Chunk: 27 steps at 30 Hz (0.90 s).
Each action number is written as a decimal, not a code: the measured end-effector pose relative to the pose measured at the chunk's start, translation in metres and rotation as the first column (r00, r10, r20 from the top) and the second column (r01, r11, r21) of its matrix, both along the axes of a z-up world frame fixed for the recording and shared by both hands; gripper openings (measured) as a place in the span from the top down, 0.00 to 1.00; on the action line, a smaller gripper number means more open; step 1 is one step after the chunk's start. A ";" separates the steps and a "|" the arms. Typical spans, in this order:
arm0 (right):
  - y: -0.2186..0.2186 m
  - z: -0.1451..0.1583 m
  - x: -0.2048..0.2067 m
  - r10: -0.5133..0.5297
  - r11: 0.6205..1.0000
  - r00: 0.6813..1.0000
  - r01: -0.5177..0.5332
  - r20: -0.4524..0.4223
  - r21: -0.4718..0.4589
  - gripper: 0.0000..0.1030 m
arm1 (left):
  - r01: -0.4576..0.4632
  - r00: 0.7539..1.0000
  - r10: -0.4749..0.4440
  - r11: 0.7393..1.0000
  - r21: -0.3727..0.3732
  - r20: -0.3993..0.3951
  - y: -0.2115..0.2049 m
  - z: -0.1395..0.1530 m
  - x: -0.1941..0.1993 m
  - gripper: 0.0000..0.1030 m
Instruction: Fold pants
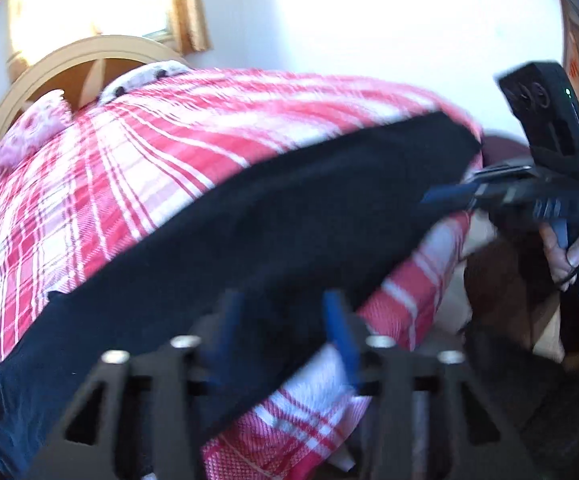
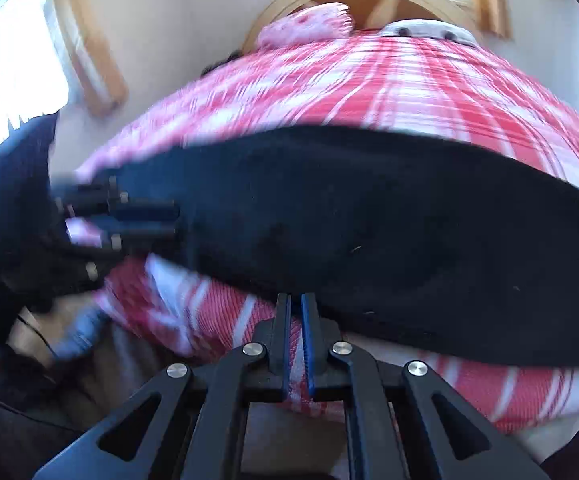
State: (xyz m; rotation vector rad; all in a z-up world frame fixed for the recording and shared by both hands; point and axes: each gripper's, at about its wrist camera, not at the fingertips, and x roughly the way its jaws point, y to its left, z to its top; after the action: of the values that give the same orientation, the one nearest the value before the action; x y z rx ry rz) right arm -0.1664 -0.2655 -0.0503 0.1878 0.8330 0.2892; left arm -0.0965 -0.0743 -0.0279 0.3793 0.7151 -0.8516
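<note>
The black pants (image 1: pixel 249 220) lie stretched in a long band along the near edge of the bed, also seen in the right wrist view (image 2: pixel 369 208). My left gripper (image 1: pixel 285 324) stands open over one end of them, with black cloth between its blue pads, which do not press on it. From the other side the left gripper (image 2: pixel 173 222) shows both fingers apart at that end. My right gripper (image 2: pixel 296 308) is shut, tips at the pants' near edge, with only the blanket showing through the slit. In the left wrist view the right gripper (image 1: pixel 433 198) reaches the cloth's far end.
A red and white checked blanket (image 1: pixel 129 168) covers the bed and hangs over its near side (image 2: pixel 217 320). A pink pillow (image 1: pixel 29 132) and a curved wooden headboard (image 1: pixel 101 46) stand at the far end. A person's hand (image 1: pixel 561 256) holds the right gripper beside the bed.
</note>
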 end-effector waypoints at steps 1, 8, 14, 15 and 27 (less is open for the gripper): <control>-0.020 0.013 -0.010 -0.062 0.996 0.996 0.057 0.057 0.073 0.94 | -0.018 1.000 0.018 0.999 -0.030 0.009 0.001 0.005 0.001 0.36; -0.188 0.042 -0.078 -0.594 0.802 0.787 0.563 0.164 0.201 0.26 | -0.097 0.995 0.097 0.993 -0.061 -0.006 -0.003 0.004 0.011 0.31; -0.280 0.015 -0.077 -0.677 0.727 0.736 0.665 0.019 0.168 0.26 | -0.218 0.975 0.213 0.972 -0.085 -0.061 0.006 0.002 0.023 0.31; -0.278 0.008 -0.072 -0.665 0.740 0.747 0.659 0.000 0.138 0.26 | -0.235 0.971 0.229 0.968 -0.087 -0.068 0.008 0.003 0.025 0.31; -0.258 -0.012 -0.054 -0.645 0.764 0.758 0.643 -0.093 -0.058 0.56 | -0.247 0.968 0.241 0.965 -0.087 -0.074 0.014 0.000 0.026 0.27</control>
State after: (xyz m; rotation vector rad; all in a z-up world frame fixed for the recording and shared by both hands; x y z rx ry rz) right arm -0.2208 -0.5238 -0.0628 0.4617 0.8285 -0.3917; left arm -0.0709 -0.0606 -0.0274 0.1743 0.7591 -0.6633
